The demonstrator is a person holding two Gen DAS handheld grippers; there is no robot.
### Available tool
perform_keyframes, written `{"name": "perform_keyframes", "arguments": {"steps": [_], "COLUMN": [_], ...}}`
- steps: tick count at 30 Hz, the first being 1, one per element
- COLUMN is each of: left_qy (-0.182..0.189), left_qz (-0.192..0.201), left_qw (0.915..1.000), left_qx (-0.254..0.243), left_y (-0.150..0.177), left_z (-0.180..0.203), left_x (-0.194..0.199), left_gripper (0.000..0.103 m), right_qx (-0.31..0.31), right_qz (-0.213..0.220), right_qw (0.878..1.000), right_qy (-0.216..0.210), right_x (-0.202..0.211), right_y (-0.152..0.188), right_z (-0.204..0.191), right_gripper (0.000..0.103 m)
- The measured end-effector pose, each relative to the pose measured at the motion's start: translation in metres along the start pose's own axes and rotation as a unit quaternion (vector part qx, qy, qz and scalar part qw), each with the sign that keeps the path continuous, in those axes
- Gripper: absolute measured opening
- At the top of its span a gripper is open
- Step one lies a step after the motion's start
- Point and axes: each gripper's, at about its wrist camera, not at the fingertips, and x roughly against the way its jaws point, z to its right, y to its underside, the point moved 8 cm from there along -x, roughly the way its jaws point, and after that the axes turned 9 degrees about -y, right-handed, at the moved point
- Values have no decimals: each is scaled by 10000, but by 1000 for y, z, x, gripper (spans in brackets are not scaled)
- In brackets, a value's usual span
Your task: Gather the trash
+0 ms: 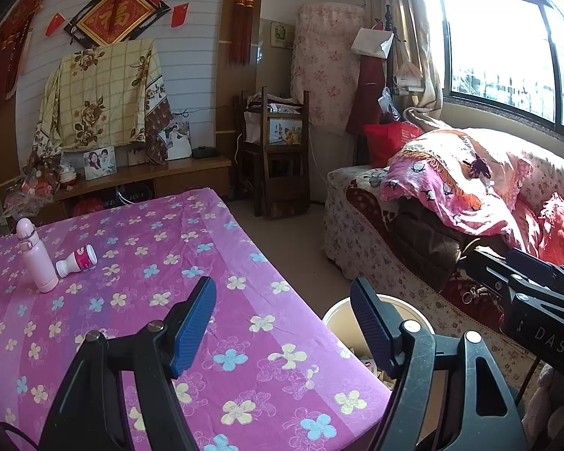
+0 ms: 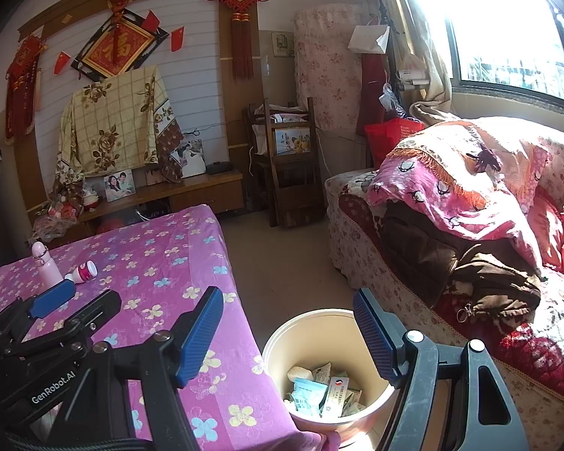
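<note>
1. The table (image 1: 214, 263), under a pink cloth printed with flowers, is the landmark here; everything below is placed against it.
2. The left gripper (image 1: 284, 323) hangs over the table's near right corner with its blue-padded jaws spread apart and nothing between them.
3. The right gripper (image 2: 288, 329) sits just off the table's right edge, above the floor gap. Its jaws are likewise spread and empty.
4. In the right wrist view, the left gripper shows as a black frame with one blue pad low on the left, over the table's near side.
5. A cream trash bin (image 2: 282, 342) stands on the floor, just beside the table's near right corner. It holds several packets and wrappers (image 2: 321, 387), among them a light blue one and a white one with a red and blue mark.
6. In the left wrist view only the bin's rim (image 1: 336, 310) shows past the table corner, partly behind the gripper's right finger.
7. Toward the table's far left side, a pale pink flask (image 1: 37, 259) stands upright.
8. Just right of the flask, a small white bottle (image 1: 77, 260) with a pink label lies on its side on the cloth. Whether the two touch is hard to tell.
9. The rest of the cloth near the grippers carries only its flower print.
10. A sofa (image 2: 470, 263) heaped with blankets and a brown jacket runs along the far side of the floor gap from the table, under the window.
</note>
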Motion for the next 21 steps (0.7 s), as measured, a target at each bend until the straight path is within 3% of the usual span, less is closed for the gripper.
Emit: {"name": "perform_keyframes", "arguments": {"steps": [21], "left_qy": [-27], "left_qz": [-13], "left_qw": [10000], "left_qx": [-77], "left_y": [5], "left_z": [-1], "left_x": [0], "left_gripper": [74], "right_qx": [-98], "right_qz": [-23], "right_qw": [9999], "right_qy": [43], "right_x": [0], "right_y": [5], "right_z": [3], "right_gripper": [75]}}
